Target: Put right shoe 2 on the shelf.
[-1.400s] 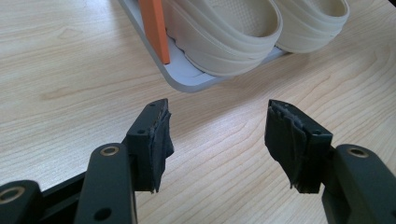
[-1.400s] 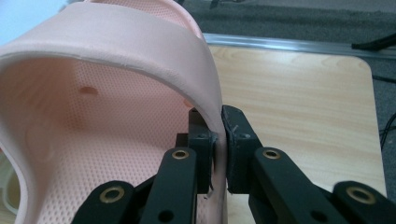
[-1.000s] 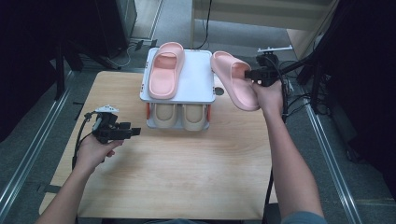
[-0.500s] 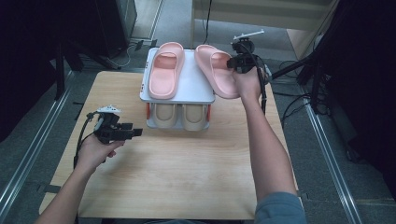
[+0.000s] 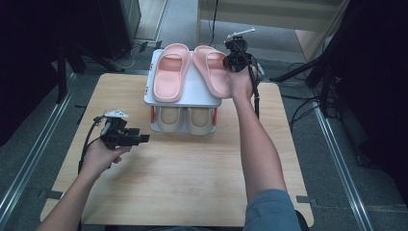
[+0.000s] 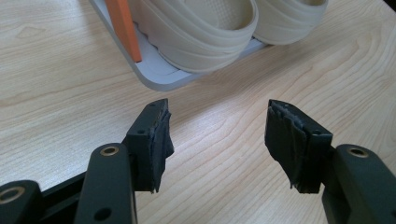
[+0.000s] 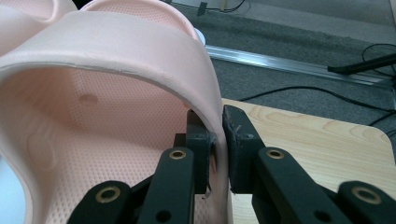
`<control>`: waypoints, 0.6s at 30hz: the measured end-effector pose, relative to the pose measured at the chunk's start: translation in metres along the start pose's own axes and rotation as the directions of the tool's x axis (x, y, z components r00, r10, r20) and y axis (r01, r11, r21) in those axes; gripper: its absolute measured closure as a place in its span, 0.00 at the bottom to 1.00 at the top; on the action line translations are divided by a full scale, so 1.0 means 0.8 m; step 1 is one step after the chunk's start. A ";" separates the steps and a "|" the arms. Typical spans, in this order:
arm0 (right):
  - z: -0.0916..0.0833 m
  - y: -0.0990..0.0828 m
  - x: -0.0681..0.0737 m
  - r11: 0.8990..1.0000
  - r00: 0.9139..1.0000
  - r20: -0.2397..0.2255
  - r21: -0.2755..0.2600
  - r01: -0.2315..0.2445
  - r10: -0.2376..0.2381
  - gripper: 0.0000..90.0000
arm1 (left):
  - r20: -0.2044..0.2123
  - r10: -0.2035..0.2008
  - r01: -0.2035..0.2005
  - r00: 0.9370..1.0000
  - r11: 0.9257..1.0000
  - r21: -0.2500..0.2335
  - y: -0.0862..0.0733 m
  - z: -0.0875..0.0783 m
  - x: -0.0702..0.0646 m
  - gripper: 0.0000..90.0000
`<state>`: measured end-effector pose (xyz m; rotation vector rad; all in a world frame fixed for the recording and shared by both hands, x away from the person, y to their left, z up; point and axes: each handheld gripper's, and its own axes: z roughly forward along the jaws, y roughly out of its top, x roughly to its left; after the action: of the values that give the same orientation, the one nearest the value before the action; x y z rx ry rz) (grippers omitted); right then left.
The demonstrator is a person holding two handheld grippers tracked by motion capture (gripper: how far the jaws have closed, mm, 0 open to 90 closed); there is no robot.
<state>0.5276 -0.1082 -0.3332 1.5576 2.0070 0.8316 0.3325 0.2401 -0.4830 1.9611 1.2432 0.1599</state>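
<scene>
Pink slipper [image 5: 211,70], broad strap, dimpled footbed, on rack [image 5: 192,98] top's right edge, our right gripper [image 5: 234,60] pinching its strap, our left gripper [image 5: 137,139] gaping empty.

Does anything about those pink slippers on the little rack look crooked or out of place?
Slightly. The right pink slipper sits angled on the white rack top, its edge overhanging the right side, while the left pink slipper lies straight. It isn't settled: the right gripper has its strap pinched between its jaws. Nothing looks damaged.
</scene>
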 end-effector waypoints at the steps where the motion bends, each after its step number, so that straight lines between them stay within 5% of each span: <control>1: 0.001 0.001 0.002 1.000 1.000 0.004 0.001 -0.006 0.006 0.91 | 0.001 -0.002 0.002 1.000 1.000 0.002 0.000 0.000 0.000 0.45; 8: 0.005 0.005 0.017 1.000 1.000 0.002 0.007 0.008 -0.008 0.86 | -0.001 -0.008 0.008 1.000 1.000 -0.001 0.000 0.000 0.002 0.45; 18: -0.004 -0.004 0.031 0.999 0.996 -0.084 -0.007 0.037 -0.037 0.81 | -0.006 -0.010 0.010 1.000 1.000 0.005 0.000 0.000 0.003 0.45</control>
<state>0.5171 -0.0852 -0.3335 1.5008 2.0838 0.9012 0.3337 0.2417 -0.4837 1.9602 1.2584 0.1581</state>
